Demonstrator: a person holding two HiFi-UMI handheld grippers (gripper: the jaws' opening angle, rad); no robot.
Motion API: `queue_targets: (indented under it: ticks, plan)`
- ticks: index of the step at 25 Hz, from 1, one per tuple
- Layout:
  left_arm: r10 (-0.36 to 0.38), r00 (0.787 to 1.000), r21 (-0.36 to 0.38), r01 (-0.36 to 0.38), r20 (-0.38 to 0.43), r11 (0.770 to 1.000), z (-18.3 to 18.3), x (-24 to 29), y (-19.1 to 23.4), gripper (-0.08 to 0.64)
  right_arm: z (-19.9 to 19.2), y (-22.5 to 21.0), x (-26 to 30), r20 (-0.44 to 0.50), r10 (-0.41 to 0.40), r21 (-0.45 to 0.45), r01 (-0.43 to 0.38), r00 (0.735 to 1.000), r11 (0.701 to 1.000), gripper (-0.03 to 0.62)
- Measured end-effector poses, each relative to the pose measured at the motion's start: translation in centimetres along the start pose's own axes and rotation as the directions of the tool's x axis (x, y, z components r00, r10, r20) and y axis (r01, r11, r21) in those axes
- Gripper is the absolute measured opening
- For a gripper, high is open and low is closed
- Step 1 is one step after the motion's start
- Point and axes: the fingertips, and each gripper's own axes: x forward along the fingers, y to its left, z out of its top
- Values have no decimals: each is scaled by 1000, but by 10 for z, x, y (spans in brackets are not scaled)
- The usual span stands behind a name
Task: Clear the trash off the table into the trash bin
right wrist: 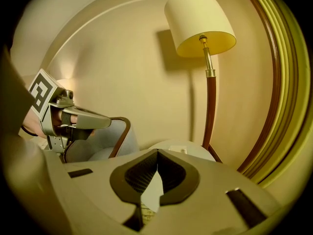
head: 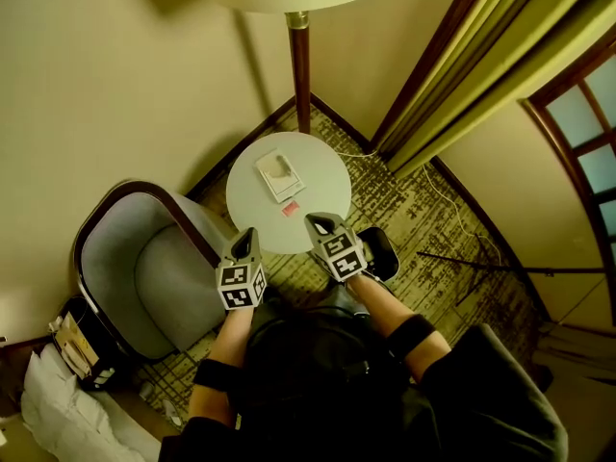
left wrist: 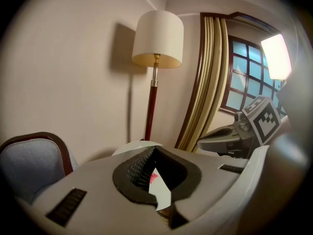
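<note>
Covering part of the table point(head: 327, 176), left tongs point(head: 248, 232) and right tongs point(head: 319, 222) sit pressed together, empty.

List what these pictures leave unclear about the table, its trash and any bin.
Pink scrap: head view, too small to identify.
White packet: head view, too small to tell its kind.
Dark object: head view, half hidden by the right gripper; bin or not, unclear.
Table: both gripper views, mostly hidden by each gripper's own body.

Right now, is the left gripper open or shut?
Shut and empty: in the left gripper view, the fingers of the left gripper meet at their tips, and only the white table shows through the gap behind them.
</note>
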Motion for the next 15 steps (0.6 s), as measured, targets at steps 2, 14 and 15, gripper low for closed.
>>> queue_targets:
  ticks: [2,14,15]
  plan:
    - [7,1000,-7,-7,-3,1000,2,2,-5,0,-2,-3,0,-9,15,-5,-15,1000,1000,2]
    - [-12,1000,-3,12,-12,1000,2,6,19,0,12,2,48,-81,14,-52,-19,997,998,37]
    - [-20,1000,0,20,-12,1000,2,6,25,0,12,5,56,-96,10,-59,-16,995,998,43]
